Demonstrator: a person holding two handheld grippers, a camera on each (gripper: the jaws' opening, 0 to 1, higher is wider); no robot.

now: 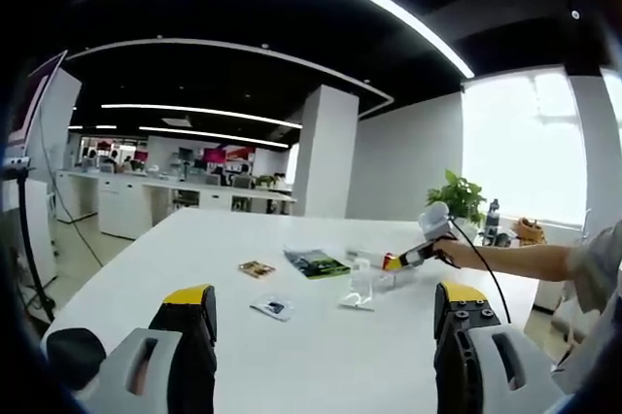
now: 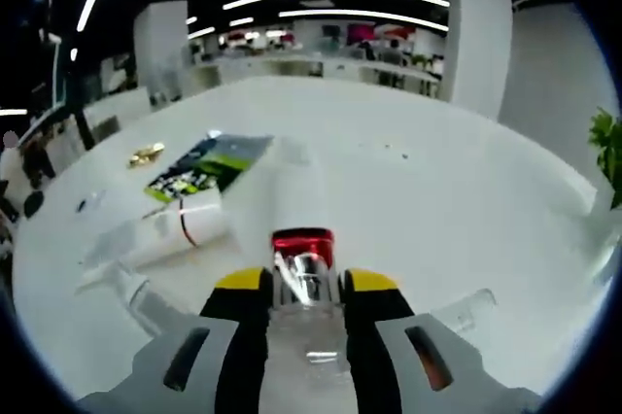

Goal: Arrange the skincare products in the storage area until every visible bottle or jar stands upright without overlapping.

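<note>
My right gripper (image 2: 303, 286) is shut on a clear bottle with a red collar (image 2: 303, 244), and a blurred white cylinder (image 2: 296, 190) extends just beyond the collar. A white tube (image 2: 180, 224) lies on its side to the left, by a clear plastic holder (image 2: 121, 273). In the left gripper view, a person's hand holds the right gripper (image 1: 416, 257) over the far right of the white table (image 1: 194, 249). A small clear bottle (image 1: 362, 276) stands just left of it. My left gripper (image 1: 326, 336) is open, low over the near table, with nothing between its jaws.
A green printed packet (image 2: 206, 166), also visible as the green packet (image 1: 316, 261), lies flat on the table. A gold sachet (image 2: 146, 154), a brown sachet (image 1: 257, 268) and a small pale sachet (image 1: 273, 307) lie nearby. A potted plant (image 1: 459, 195) stands at the far edge.
</note>
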